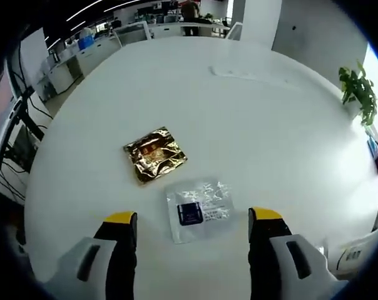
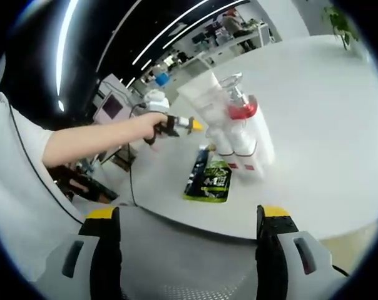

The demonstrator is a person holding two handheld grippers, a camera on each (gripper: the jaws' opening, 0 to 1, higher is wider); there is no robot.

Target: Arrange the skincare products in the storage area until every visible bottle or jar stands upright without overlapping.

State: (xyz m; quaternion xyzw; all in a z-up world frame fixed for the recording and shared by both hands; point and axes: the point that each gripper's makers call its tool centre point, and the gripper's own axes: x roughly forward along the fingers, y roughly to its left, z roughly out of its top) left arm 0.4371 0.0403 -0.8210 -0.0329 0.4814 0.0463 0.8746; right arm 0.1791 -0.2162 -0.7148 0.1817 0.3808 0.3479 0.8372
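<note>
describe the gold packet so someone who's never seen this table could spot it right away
On the big white table in the left gripper view, two flat packets lie just ahead of the open jaws. The gold packet is the farther one, crinkled shiny foil, apart from the clear packet with a dark label.

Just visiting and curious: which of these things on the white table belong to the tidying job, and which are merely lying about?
Part of the job:
pump bottle with red collar
white tubes
dark tube
green sachet
gold foil sachet
clear sachet

Lying about:
potted plant
desks behind
</note>
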